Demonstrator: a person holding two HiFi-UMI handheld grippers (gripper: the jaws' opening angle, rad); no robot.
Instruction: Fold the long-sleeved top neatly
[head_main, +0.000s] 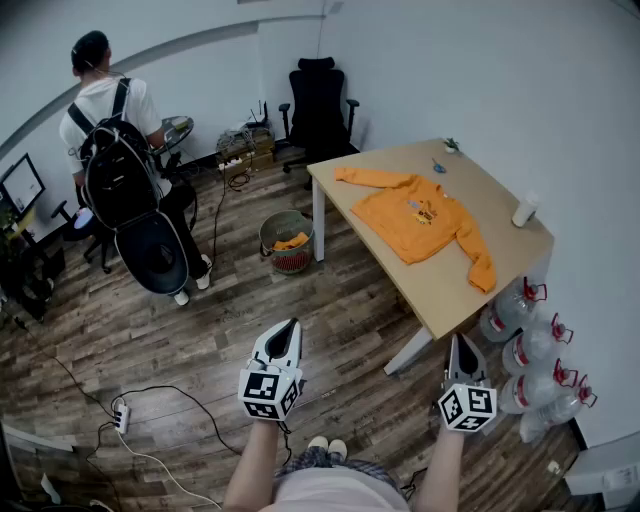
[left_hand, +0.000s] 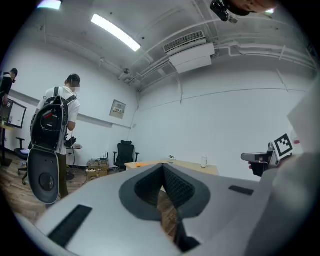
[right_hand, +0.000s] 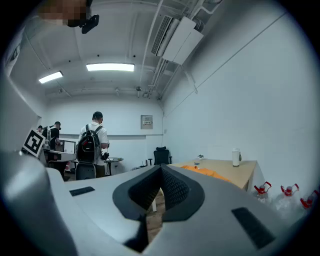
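Orange long-sleeved top: lies spread flat on the light wooden table, front up, with a small print on the chest. One sleeve is stretched out toward the table's far corner. The other sleeve runs down toward the near edge, its cuff close to that edge. No folds in the body.

Left gripper: held level over the dark wood plank floor, well short of the table. In its own view the jaws are pressed together with nothing between them.

Right gripper: held level, close to the table's near corner and above the floor. Its jaws are also pressed together and empty. Its view shows the top as an orange strip on the tabletop ahead.

Both grippers are well apart from the top; neither touches the table.

Also on the table:
- A white cylindrical cup near the right edge, apart from the top.
- A small blue item beyond the top; too small to identify.

Surroundings:
- A black office chair stands against the far wall.
- A round mesh waste bin with something orange inside sits beside the table leg.
- Clear water bottles with red caps line the right wall.
- A person wearing a black backpack stands at the left, facing away.
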